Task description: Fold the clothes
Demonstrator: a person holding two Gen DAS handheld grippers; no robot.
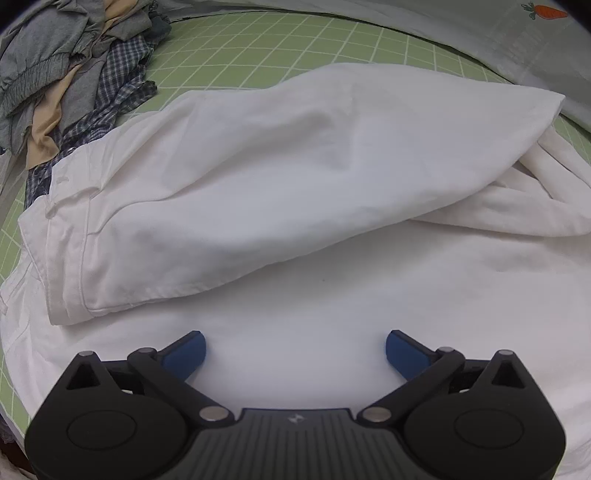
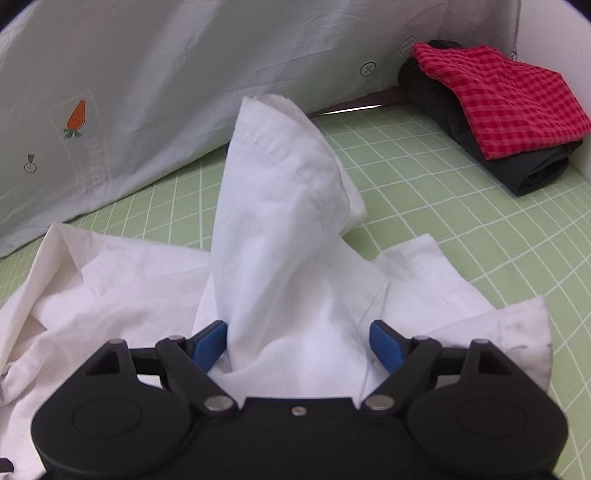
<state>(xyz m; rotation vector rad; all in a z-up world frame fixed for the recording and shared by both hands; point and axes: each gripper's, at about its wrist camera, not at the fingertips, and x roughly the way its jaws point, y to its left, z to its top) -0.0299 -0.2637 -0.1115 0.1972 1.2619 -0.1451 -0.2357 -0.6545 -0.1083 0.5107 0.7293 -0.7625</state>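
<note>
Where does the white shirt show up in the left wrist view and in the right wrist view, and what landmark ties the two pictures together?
Left wrist: the white shirt fills the middle and lower picture, one sleeve folded across it.
Right wrist: the white shirt lies centre and lower left, a fold rising between the open fingers of the right claw.
Shared landmark: the carrot print on the pale cloth behind the green grid mat.

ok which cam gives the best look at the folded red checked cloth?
Right wrist view. The red checked cloth lies folded on top of a folded dark garment at the far right of the green grid mat, fully visible. The left wrist view does not show it at all; there you see only the white shirt and an unfolded pile.
</note>
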